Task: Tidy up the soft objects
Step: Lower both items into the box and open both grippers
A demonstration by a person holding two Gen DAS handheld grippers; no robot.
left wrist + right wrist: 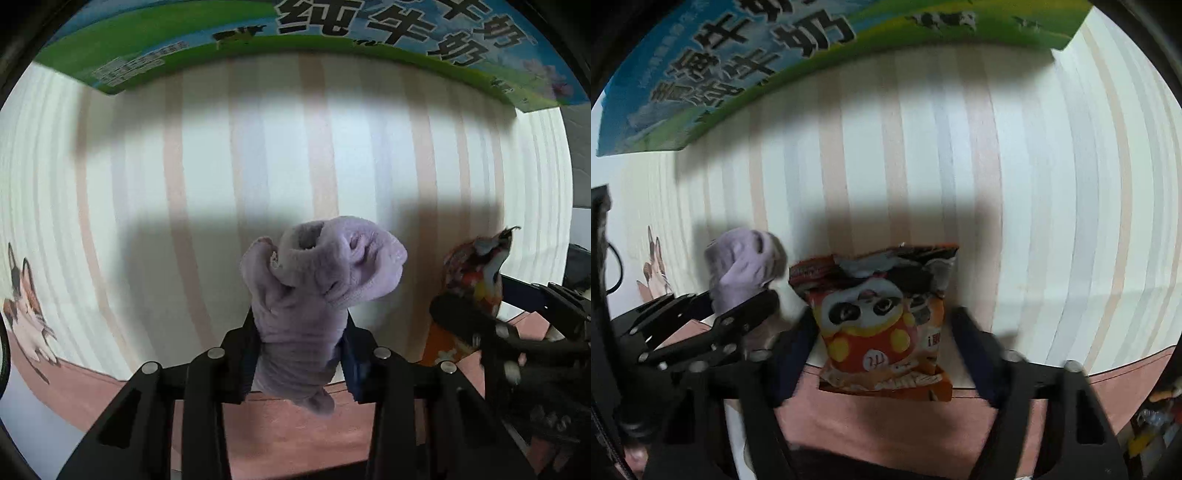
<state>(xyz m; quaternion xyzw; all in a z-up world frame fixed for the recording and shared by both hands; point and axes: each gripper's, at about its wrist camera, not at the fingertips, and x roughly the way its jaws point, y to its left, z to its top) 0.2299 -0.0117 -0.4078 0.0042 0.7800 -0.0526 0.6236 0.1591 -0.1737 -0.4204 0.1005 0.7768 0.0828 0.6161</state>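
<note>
My left gripper (297, 354) is shut on a rolled lilac sock (317, 280), held above the striped cloth. The sock also shows at the left of the right wrist view (742, 266). My right gripper (879, 350) is shut on an orange snack bag (882, 325) printed with a panda, held upright above the cloth. The bag also shows at the right of the left wrist view (472, 273), gripped by the right gripper's black fingers (476, 325). The two grippers are side by side and close together.
A milk carton box (280, 33) with green and blue print and Chinese characters stands at the far edge, also in the right wrist view (738, 66). The striped tablecloth (147, 184) has a cat picture (26, 306) at the left and a pink border near me.
</note>
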